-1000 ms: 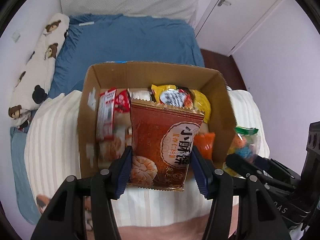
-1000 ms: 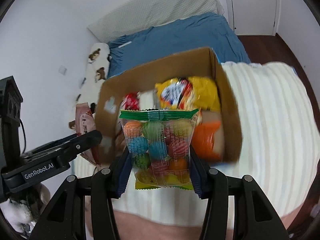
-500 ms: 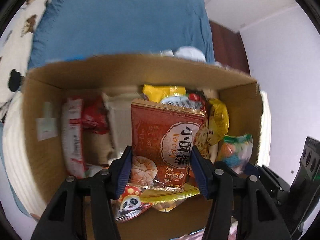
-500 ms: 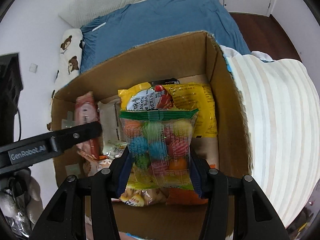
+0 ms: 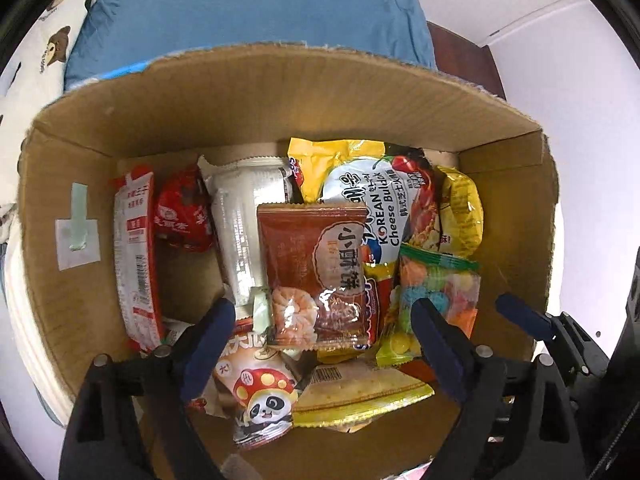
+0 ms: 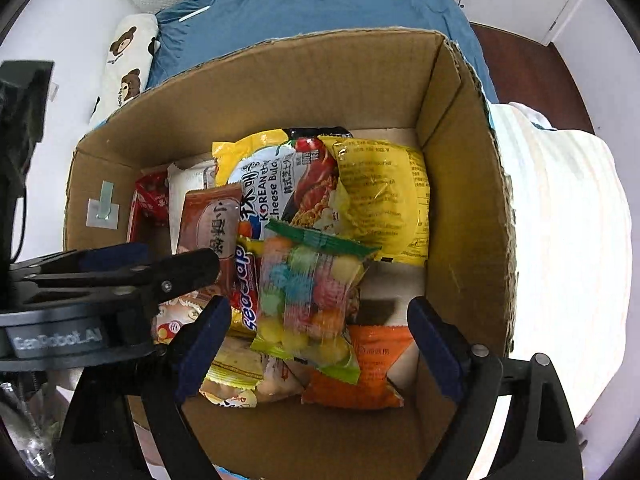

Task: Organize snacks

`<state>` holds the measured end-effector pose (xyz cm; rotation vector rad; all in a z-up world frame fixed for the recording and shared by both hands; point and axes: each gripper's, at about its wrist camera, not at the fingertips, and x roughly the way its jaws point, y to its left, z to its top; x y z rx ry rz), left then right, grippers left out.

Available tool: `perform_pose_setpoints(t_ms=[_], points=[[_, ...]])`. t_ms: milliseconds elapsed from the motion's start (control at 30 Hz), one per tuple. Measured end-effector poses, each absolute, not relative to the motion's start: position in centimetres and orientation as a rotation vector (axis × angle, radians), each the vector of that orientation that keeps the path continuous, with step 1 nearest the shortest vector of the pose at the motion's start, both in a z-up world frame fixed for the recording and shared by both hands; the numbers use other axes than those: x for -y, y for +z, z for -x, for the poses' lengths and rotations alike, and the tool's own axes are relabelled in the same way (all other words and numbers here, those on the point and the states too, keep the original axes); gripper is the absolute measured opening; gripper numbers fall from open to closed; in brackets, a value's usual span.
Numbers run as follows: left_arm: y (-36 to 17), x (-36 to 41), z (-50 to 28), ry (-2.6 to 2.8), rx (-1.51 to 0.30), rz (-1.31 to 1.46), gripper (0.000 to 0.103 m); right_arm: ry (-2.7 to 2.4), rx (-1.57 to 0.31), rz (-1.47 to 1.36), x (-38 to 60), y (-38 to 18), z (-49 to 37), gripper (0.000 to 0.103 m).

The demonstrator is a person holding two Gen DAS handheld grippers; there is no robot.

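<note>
An open cardboard box [image 5: 280, 100] [image 6: 320, 80] holds a pile of snack packets. My left gripper [image 5: 322, 332] hangs over it, pointing down, jaws opening. The brown-red pastry packet [image 5: 312, 264] lies loose on the pile between the pads, which are clear of it. My right gripper [image 6: 318, 320] is also over the box with jaws opening. The clear bag of coloured candy balls [image 6: 308, 292] sits blurred and tilted between its pads, untouched. That candy bag [image 5: 436, 292] lies just right of the pastry packet. The left gripper's fingers [image 6: 180, 268] reach in from the left.
A yellow Korean cheese noodle pack [image 5: 380, 200], a white packet [image 5: 240, 216], a long red packet [image 5: 136, 248], a panda-print packet [image 5: 260, 392] and an orange packet [image 6: 372, 364] fill the box. Around it are a blue bedsheet [image 5: 240, 8], a bear-print pillow [image 6: 128, 56] and a striped blanket [image 6: 568, 240].
Both grippers came down over the box, then spread their jaws. The pastry packet and the candy bag left the pads and dropped onto the pile inside.
</note>
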<state>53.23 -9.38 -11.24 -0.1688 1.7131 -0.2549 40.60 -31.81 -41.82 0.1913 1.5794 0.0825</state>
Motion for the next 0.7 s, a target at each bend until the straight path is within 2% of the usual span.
perform_pose_setpoints(t_ms=[400,700], points=[[-8.2,7.1,-50.9,-0.169,-1.618,0.068,0.09,0.042,-1.578,-0.18,32.0,-40.3,-38.9,0.093],[-6.3,6.4,-48.7,-0.154,-1.581,0.096,0.09,0.053,-1.543,-0.183,31.8,-38.0,-37.4,0.093]])
